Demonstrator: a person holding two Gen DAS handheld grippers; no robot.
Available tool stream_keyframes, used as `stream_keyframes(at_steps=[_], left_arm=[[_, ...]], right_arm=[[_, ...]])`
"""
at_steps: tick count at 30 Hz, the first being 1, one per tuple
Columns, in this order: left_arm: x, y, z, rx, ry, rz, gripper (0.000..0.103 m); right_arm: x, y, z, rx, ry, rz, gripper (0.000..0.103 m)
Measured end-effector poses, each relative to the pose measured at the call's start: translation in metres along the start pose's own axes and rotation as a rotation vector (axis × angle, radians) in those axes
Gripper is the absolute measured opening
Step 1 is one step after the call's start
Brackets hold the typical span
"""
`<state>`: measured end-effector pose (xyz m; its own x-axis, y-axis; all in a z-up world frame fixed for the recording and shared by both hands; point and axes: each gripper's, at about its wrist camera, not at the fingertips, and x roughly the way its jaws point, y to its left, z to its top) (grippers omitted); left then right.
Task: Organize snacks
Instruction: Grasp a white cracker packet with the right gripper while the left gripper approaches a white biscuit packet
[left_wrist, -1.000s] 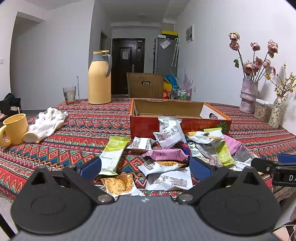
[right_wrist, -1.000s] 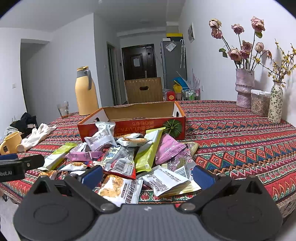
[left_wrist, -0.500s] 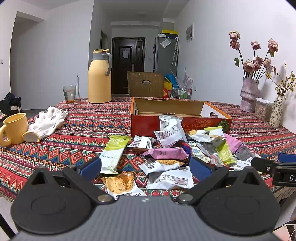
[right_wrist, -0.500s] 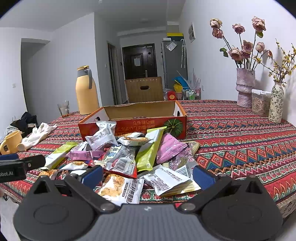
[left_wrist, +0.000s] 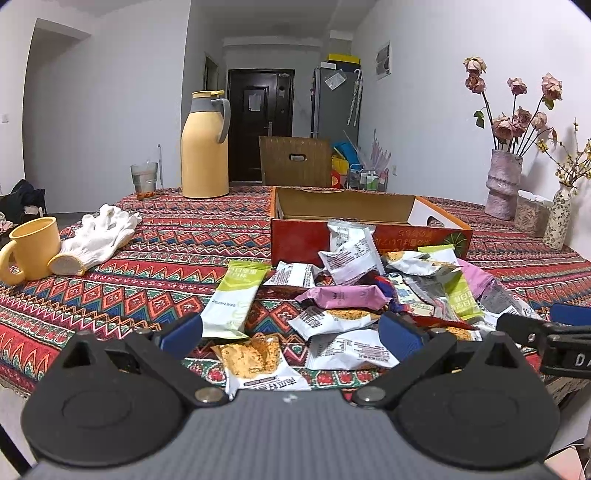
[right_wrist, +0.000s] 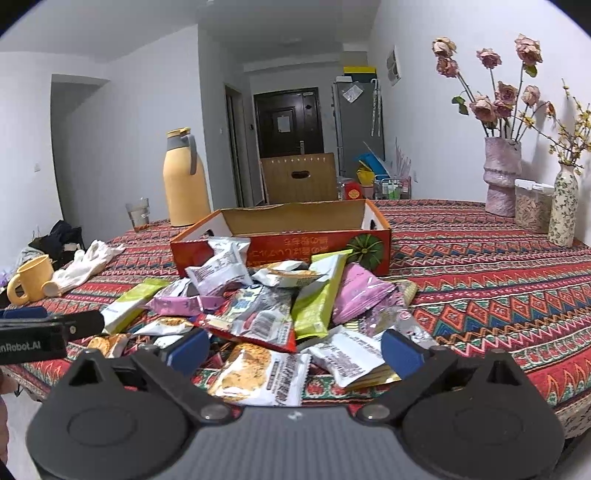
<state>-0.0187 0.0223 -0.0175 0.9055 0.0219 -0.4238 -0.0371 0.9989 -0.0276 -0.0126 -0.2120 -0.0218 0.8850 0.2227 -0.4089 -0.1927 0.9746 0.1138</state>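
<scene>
A heap of wrapped snacks (left_wrist: 340, 297) lies on the patterned tablecloth in front of an open red cardboard box (left_wrist: 295, 240), whose inside looks bare. My left gripper (left_wrist: 291, 334) hovers open over the heap's near left edge, above a cracker packet (left_wrist: 255, 356). My right gripper (right_wrist: 295, 350) is at the heap's near right side. Its jaws are closing, and a cracker packet (right_wrist: 258, 373) lies between them untouched by the pads. The right wrist view shows the same heap (right_wrist: 317, 302) and box (right_wrist: 280, 247). Each gripper's finger shows at the edge of the other's view.
On the left stand a yellow mug (left_wrist: 31, 247), white gloves (left_wrist: 103, 232), a glass (left_wrist: 144, 181) and a yellow thermos (left_wrist: 205, 147). Two vases (right_wrist: 502, 181) and a clear jar (right_wrist: 532, 206) stand far right. The table's near edge runs just under the grippers.
The right gripper's fingers have drawn slightly closer together. The left gripper and the snacks have not moved.
</scene>
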Motion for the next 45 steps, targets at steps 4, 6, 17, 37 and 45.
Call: stream_keyframes(at_steps=[4,6,17,37,45], left_arm=[[0.001,0.005,-0.002,-0.003,0.005,0.004,0.103],[0.002,0.007,-0.003,-0.006,0.009,0.007,0.103],[0.004,0.015,-0.008,-0.018,0.03,0.013,0.103],[0.008,0.017,-0.014,-0.018,0.051,0.01,0.103],[0.01,0.016,-0.015,-0.018,0.058,0.009,0.103]], right_arm=[[0.008,0.007,-0.004,-0.014,0.025,0.022,0.081],[0.011,0.01,-0.005,-0.015,0.038,0.027,0.076],[0.034,0.022,-0.011,-0.023,0.099,0.043,0.071],[0.066,0.036,-0.019,-0.061,0.142,-0.02,0.066],[0.066,0.038,-0.023,-0.071,0.127,-0.029,0.063]])
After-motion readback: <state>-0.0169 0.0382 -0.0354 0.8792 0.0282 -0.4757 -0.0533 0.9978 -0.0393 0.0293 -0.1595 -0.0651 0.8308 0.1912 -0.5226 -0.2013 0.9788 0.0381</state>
